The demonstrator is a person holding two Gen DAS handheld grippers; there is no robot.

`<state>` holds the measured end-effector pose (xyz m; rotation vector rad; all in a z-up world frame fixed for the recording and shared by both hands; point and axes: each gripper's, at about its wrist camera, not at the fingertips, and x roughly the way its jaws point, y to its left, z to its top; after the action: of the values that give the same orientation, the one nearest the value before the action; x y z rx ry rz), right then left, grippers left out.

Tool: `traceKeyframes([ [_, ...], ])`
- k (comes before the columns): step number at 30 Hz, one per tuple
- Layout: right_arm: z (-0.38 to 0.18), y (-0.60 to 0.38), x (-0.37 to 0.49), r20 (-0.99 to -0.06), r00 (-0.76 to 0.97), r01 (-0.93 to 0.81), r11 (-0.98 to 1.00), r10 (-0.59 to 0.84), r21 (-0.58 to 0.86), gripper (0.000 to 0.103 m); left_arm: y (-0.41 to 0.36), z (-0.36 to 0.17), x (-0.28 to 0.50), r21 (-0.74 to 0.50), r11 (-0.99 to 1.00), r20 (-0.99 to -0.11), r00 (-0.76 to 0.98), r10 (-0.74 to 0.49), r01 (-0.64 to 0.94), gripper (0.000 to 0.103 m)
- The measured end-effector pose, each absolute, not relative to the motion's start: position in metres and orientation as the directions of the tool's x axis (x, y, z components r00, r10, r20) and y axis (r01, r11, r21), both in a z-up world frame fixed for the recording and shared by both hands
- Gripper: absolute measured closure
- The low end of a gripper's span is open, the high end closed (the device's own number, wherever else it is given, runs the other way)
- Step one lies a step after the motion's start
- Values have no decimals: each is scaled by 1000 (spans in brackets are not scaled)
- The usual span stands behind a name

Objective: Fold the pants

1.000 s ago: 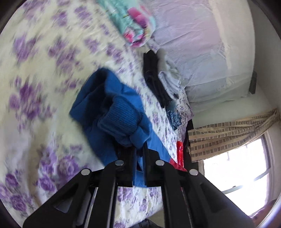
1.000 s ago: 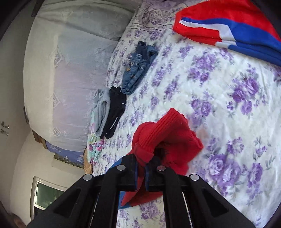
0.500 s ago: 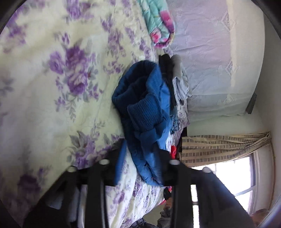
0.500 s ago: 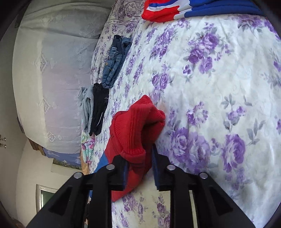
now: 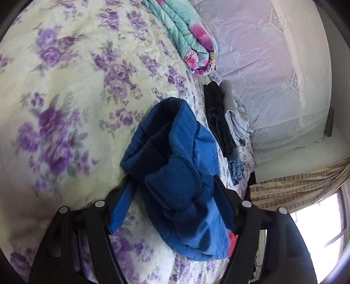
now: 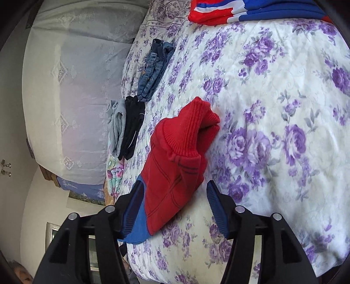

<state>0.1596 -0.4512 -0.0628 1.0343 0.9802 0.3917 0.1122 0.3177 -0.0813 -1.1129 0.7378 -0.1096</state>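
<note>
Floral bedspread [image 5: 72, 91] filled both views, pants lying bunched on it at the near edge. Left gripper [image 5: 172, 205] pointed along the bed toward the far lace curtain [image 5: 273, 72], jaws spread wide, blue pant leg [image 5: 175, 157] lying loose between the fingers with its ribbed cuff [image 5: 172, 185] on top. Right gripper [image 6: 172, 205] likewise wide, red pant leg [image 6: 175, 166] resting between the fingers, red cuff [image 6: 192, 129] at the far end. One second earlier both grippers were clamped on the cuffs; half a second ago they had parted, and here they gaped wider, fabric dropped on the bed. Far left in right view: folded jeans [image 6: 155, 70], black garment [image 6: 132, 126], grey garment [image 6: 117, 126]. Far side, red-white-blue garment [image 6: 251, 8]. Rolled quilt [image 5: 186, 32] lay far in left view.
</note>
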Motion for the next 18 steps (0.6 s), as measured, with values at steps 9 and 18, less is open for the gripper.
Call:
traceKeyframes([
  [9, -65, -451, 156, -478, 539, 157, 474, 694, 866, 42, 320, -84, 103, -846, 457, -472, 784, -403, -275, 57],
  [18, -63, -449, 155, -477, 547, 168, 468, 688, 867, 38, 310, -31, 81, -832, 513, -422, 842, -336, -212, 76],
])
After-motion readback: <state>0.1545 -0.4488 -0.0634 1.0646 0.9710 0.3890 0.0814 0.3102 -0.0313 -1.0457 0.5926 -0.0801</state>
